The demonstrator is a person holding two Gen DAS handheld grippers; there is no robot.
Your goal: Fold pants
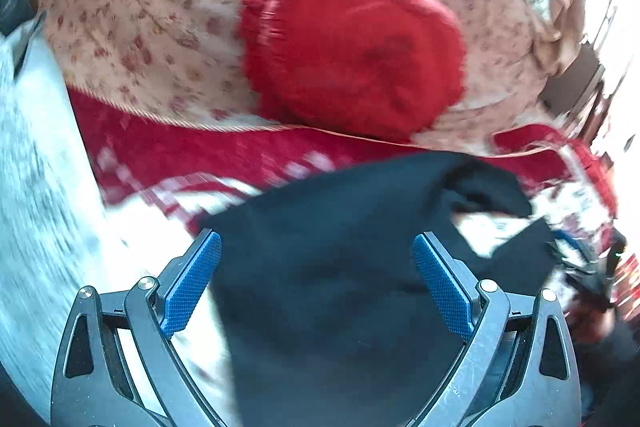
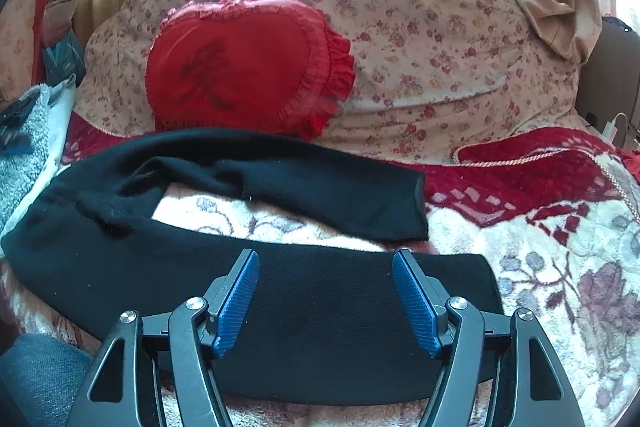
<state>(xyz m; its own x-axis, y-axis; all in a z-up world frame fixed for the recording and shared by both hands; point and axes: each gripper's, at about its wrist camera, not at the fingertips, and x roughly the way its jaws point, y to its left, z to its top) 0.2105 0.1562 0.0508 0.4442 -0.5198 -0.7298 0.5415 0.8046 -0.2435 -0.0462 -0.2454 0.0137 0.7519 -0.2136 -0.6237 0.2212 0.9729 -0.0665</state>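
**Black pants lie spread across bed, both grippers wide**

Black pants (image 2: 248, 259) lie on a floral blanket (image 2: 560, 267), legs forked apart: one leg runs toward the red heart pillow (image 2: 240, 79), its hem free, the other stretches under the right gripper (image 2: 324, 267). That gripper's blue fingers (image 2: 238, 303) stand wide above the cloth, gripping nothing. In the blurred left view, the left gripper (image 1: 316, 259) is also spread wide, dark fabric lying between and beneath its fingers (image 1: 192, 283), unclamped.
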